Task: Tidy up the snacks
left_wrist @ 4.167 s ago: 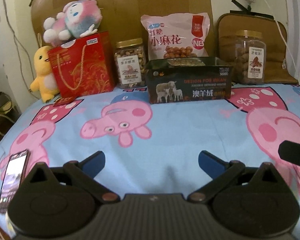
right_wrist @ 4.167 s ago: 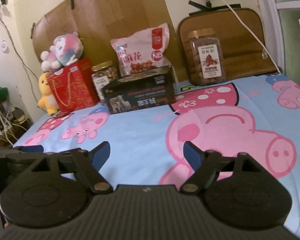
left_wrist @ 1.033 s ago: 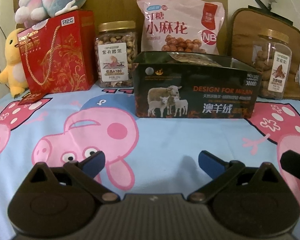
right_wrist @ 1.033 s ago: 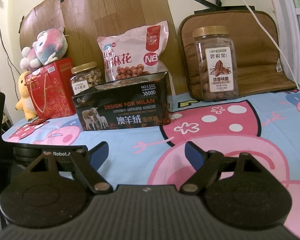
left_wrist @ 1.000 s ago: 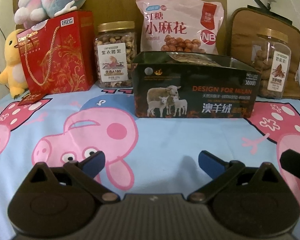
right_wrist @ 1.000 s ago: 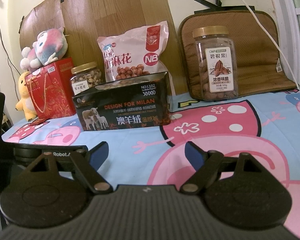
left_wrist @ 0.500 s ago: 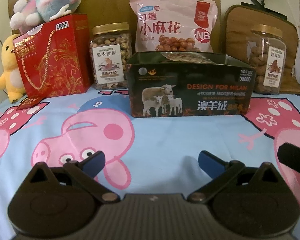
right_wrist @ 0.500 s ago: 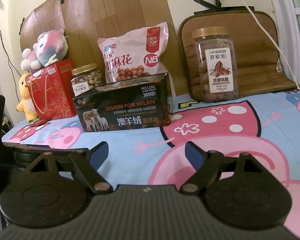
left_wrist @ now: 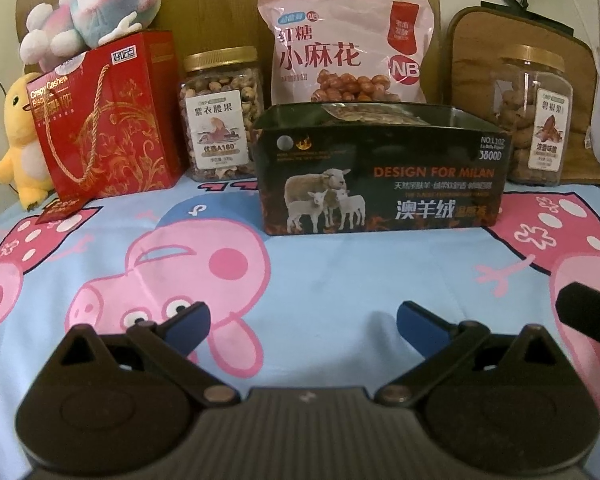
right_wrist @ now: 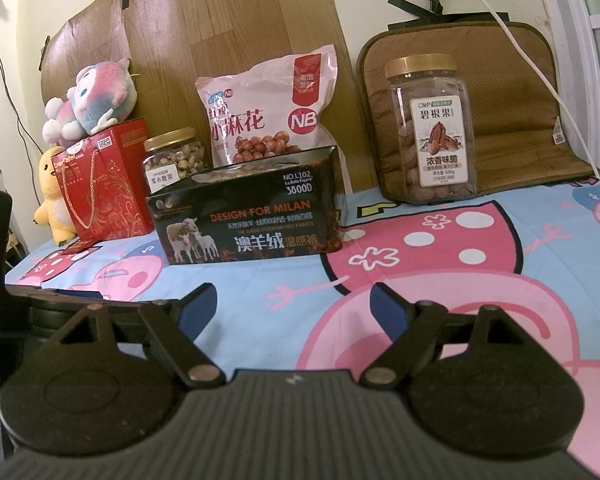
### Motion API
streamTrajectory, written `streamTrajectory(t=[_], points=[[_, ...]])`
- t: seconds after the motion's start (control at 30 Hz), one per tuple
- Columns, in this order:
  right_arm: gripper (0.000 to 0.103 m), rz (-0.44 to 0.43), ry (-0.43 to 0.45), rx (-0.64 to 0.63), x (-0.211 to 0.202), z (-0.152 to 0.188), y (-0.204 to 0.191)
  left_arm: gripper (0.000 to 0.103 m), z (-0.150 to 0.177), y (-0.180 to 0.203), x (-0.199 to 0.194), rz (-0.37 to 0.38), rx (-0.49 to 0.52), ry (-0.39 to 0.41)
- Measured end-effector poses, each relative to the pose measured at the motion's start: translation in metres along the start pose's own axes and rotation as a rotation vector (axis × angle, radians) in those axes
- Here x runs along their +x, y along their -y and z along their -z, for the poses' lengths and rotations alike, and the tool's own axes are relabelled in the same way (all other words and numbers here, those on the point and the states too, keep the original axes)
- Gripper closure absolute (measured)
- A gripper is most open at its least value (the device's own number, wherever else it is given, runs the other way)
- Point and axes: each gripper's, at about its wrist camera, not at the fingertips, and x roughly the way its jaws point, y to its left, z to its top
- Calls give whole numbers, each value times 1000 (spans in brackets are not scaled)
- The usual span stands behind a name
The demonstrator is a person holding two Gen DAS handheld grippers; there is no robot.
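A dark open box (left_wrist: 382,184) printed with sheep stands on the cartoon-pig sheet, with snack packets showing inside. Behind it lean a pink snack bag (left_wrist: 346,50), a nut jar (left_wrist: 220,114) to its left and a pecan jar (left_wrist: 538,120) to its right. A red gift bag (left_wrist: 104,116) stands far left. My left gripper (left_wrist: 302,320) is open and empty, low over the sheet in front of the box. My right gripper (right_wrist: 294,304) is open and empty, also short of the box (right_wrist: 248,216), with the pecan jar (right_wrist: 432,128) ahead to the right.
Plush toys (left_wrist: 92,4) sit on and beside the red bag. A brown cushion (right_wrist: 500,92) leans on the wall behind the pecan jar. A wooden board (right_wrist: 220,28) backs the row. The right gripper's tip (left_wrist: 592,316) shows at the left view's right edge.
Both grippers have eased slightly toward the row of snacks and stayed open. No snack has moved.
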Motion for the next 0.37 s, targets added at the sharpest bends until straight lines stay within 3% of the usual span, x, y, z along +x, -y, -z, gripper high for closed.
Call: streamTrajectory(t=[0.37], points=[[17,-2,3,1,0,0,0,0,0,0,-1,2,8,12]])
